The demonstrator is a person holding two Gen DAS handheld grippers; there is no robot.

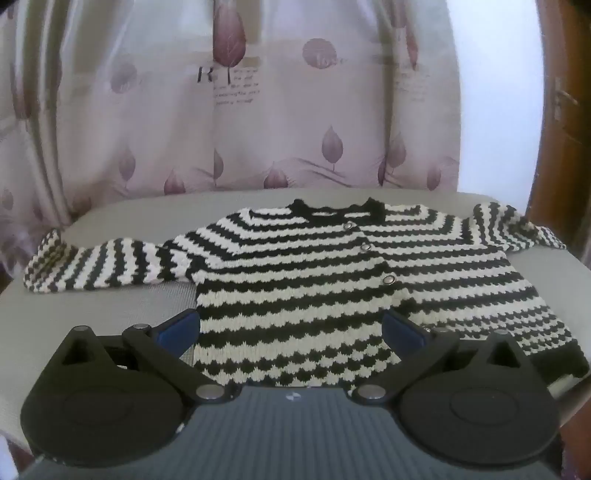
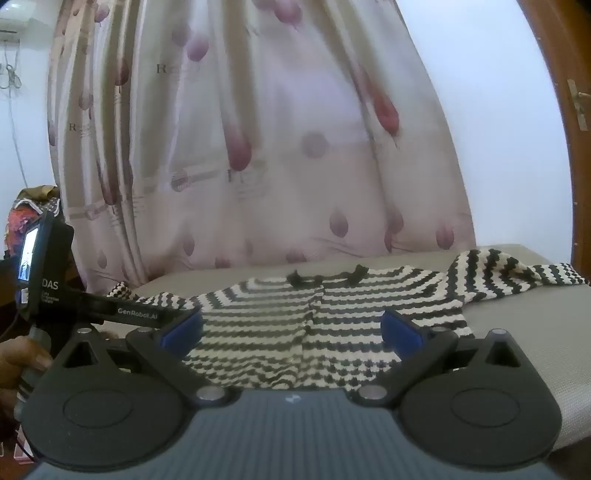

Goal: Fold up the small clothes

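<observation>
Striped cardigan [image 1: 314, 284] spread flat on grey desk [image 1: 92, 314] (sleeves out to both sides), left gripper [image 1: 291, 325] fingers wide apart above its hem, holding nothing, right gripper [image 2: 291, 326] likewise wide, empty.

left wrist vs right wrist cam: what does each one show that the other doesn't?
Left wrist only: the cardigan's metal buttons read clearly, and the left gripper hangs open over the hem.

Right wrist only: the left gripper's body, seen from the side, with the hand holding it, an air conditioner at top left, and the right gripper, open.

Both: the striped cardigan laid flat and unfolded with its sleeves spread on the grey table, the leaf-print curtain behind, and a wooden door at right.
</observation>
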